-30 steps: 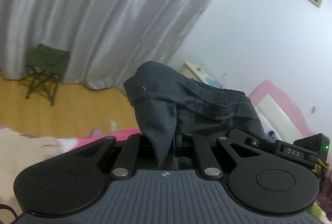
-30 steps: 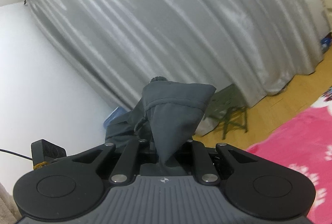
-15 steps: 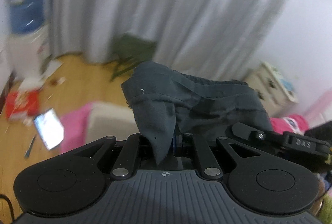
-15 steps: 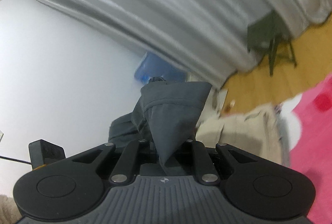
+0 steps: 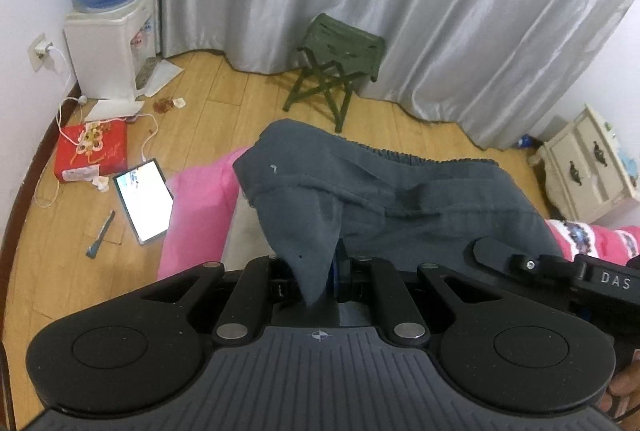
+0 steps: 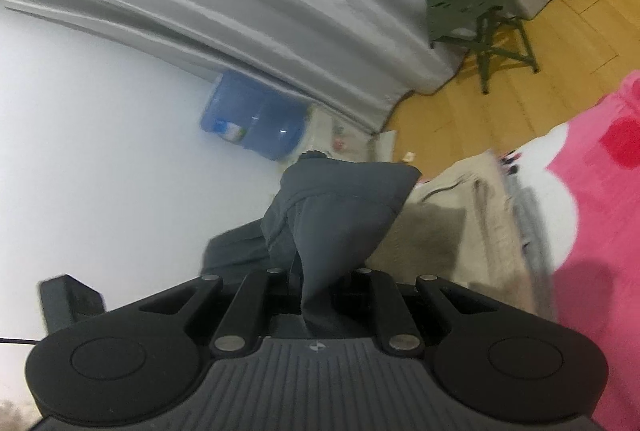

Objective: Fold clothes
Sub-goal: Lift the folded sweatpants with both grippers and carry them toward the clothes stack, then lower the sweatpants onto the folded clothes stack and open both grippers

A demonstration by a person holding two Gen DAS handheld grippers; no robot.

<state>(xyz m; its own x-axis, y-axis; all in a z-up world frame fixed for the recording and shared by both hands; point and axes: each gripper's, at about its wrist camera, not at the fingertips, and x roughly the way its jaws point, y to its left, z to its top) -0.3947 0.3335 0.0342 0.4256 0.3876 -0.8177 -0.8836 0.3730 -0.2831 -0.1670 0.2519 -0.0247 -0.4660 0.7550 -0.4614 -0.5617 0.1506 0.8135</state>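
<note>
Two grippers each pinch a corner of one dark grey garment (image 5: 400,199), which looks like shorts or trousers with an elastic waistband. On the left gripper (image 5: 320,271) the jaws are nearly closed, with a fold of cloth clamped between them and the rest stretching away to the right. On the right gripper (image 6: 320,283) the jaws are likewise pressed onto a bunched corner, the cloth rising in a peak ahead of them.

A second ago both cameras faced mostly curtain and wall, and the garment was held up in the air. Now both tip downward: floor and bed have come into sight, so the garment is probably being lowered toward the bed to be laid flat for folding.

Only the left view shows the waistband running across to the other gripper's black body at lower right, a pink bed edge (image 5: 196,207) below the cloth, a lit tablet (image 5: 144,201) and a red box (image 5: 92,149) on the wooden floor, and a cream cabinet (image 5: 588,175). Only the right view shows a beige blanket (image 6: 460,223) and a pink patterned cover (image 6: 600,191), where the cloth could land. Both views show a green folding stool (image 5: 340,51).
</note>
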